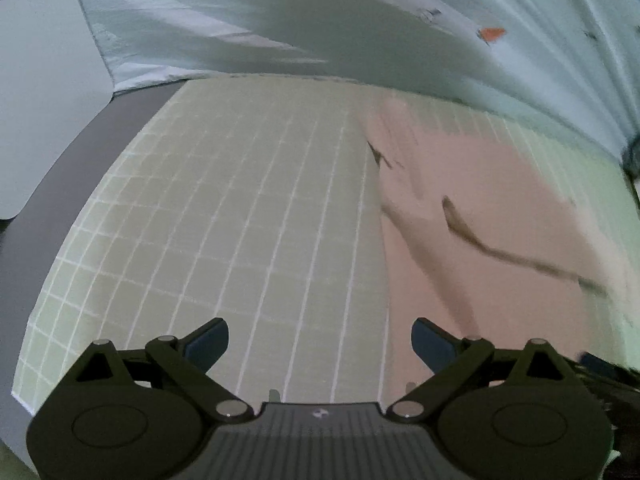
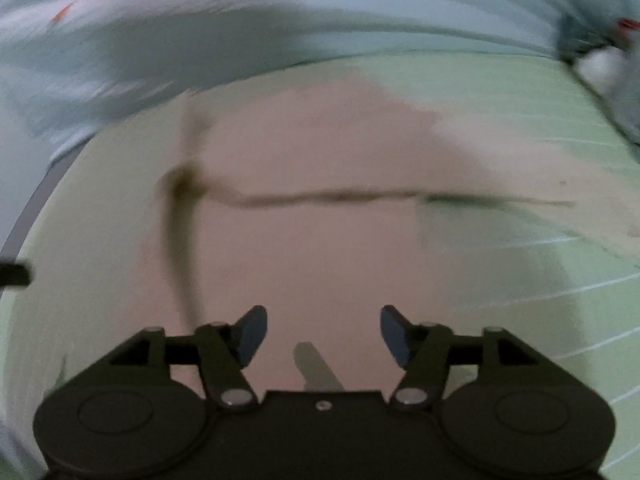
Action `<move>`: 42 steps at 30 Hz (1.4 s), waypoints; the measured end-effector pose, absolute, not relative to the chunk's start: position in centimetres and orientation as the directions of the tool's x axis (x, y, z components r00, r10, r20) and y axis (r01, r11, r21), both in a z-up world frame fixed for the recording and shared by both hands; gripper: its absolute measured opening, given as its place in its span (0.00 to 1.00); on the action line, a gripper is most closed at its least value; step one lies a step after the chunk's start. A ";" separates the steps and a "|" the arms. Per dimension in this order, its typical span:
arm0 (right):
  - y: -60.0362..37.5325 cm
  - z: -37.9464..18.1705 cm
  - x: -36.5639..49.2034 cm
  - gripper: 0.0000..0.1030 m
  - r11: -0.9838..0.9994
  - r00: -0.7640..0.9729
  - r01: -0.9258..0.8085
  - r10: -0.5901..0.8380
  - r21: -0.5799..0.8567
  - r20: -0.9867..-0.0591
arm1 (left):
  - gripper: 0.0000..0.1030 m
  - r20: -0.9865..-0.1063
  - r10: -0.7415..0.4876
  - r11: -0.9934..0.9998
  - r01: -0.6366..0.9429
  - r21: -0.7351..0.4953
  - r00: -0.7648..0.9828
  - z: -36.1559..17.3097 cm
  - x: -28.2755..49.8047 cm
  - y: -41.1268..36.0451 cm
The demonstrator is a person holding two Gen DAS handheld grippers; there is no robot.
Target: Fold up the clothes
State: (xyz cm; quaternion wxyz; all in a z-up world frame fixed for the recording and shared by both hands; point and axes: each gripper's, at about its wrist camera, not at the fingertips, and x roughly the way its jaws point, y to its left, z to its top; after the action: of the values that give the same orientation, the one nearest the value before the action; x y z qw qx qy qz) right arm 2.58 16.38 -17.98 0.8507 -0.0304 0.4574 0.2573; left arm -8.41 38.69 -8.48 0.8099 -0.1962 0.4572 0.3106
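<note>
Two claws: we see both with fingers spread wide and nothing between them.
Left claw [image 1: 320, 344]: we find it hovering over the gridded green mat [image 1: 224, 216], jaws far apart, gripping nothing.
Right claw [image 2: 323, 334]: we see it above the pink garment [image 2: 304, 168], jaws apart, holding nothing; the view is blurred.
Pink garment: we see it lying flat on the mat, right of the left claw, with dark thin lines across it that we cannot identify.
Pale blue garment [image 1: 360, 32]: we see it spread along the far edge of the mat, wrinkled, with small orange marks [image 1: 491, 33] and a button; it reaches past the mat onto the bench [image 1: 36, 92].
Mat: we see its pale green surface with white grid lines, resting on a grey strip of the bench.
</note>
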 end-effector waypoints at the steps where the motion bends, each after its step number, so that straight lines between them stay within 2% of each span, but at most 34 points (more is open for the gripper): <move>1: 15.7 -17.9 3.9 0.65 0.884 0.471 -0.429 0.394 0.185 -0.789 | 0.95 -0.860 0.327 0.722 -0.691 -0.039 0.391 -8.4 -7.8 39.2; 9: 10.8 -18.4 15.1 0.68 0.968 0.598 -0.192 0.245 0.160 -0.763 | 0.95 -0.830 0.321 0.699 -0.706 -0.117 0.456 -8.5 -0.7 46.1; 14: 9.2 -20.1 21.3 0.70 0.992 0.605 -0.087 0.129 0.096 -0.785 | 0.95 -0.831 0.295 0.684 -0.712 -0.160 0.471 -10.7 5.3 51.1; 17: 8.3 -21.1 23.4 0.65 0.994 0.572 -0.058 0.113 0.098 -0.812 | 0.87 -0.853 0.266 0.689 -0.708 -0.156 0.448 -13.0 8.8 53.0; 19: 8.0 -21.5 24.1 0.57 0.989 0.554 -0.051 0.141 0.136 -0.821 | 0.73 -0.872 0.235 0.686 -0.709 -0.164 0.429 -14.6 10.5 53.9; 21: 8.1 -21.5 23.9 0.50 0.988 0.556 -0.047 0.147 0.146 -0.818 | 0.70 -0.877 0.210 0.678 -0.710 -0.188 0.432 -15.8 11.5 54.6; 22: 8.4 -21.4 23.9 0.35 0.990 0.557 -0.061 0.137 0.124 -0.819 | 0.60 -0.878 0.197 0.681 -0.705 -0.198 0.437 -16.3 11.8 54.7; 23: 8.7 -21.3 23.9 0.09 0.993 0.562 -0.080 0.119 0.089 -0.819 | 0.52 -0.879 0.183 0.686 -0.697 -0.206 0.440 -16.7 12.2 54.8; 24: 8.9 -21.1 23.9 0.03 0.993 0.568 -0.097 0.109 0.066 -0.816 | 0.35 -0.882 0.172 0.688 -0.694 -0.211 0.439 -17.1 12.4 54.8; 25: 9.0 -20.9 23.7 0.03 0.992 0.578 -0.110 0.115 0.063 -0.808 | 0.13 -0.882 0.163 0.685 -0.695 -0.221 0.441 -17.3 12.6 54.9; 26: 9.1 -20.6 23.6 0.03 0.990 0.588 -0.124 0.122 0.059 -0.800 | 0.11 -0.880 0.154 0.679 -0.695 -0.236 0.449 -17.4 12.7 54.9; 32: 6.9 -17.2 23.5 0.03 0.987 0.683 -0.067 0.153 0.147 -0.714 | 0.08 -0.845 0.159 0.688 -0.671 -0.276 0.510 -15.9 12.8 54.2; 37: 5.3 -13.5 23.7 0.03 0.988 0.763 -0.053 0.134 0.146 -0.633 | 0.08 -0.816 0.174 0.710 -0.644 -0.284 0.552 -14.7 13.1 53.2; 42: 4.9 -13.8 25.4 0.03 0.994 0.765 -0.036 0.097 0.107 -0.636 | 0.09 -0.829 0.169 0.744 -0.620 -0.248 0.533 -16.1 15.3 51.9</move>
State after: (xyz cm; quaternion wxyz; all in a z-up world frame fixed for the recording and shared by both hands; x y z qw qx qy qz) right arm 25.38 4.92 -13.85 0.9385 0.0443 0.3407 0.0353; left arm 15.28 51.92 -16.13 0.8335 -0.2682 0.4211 0.2367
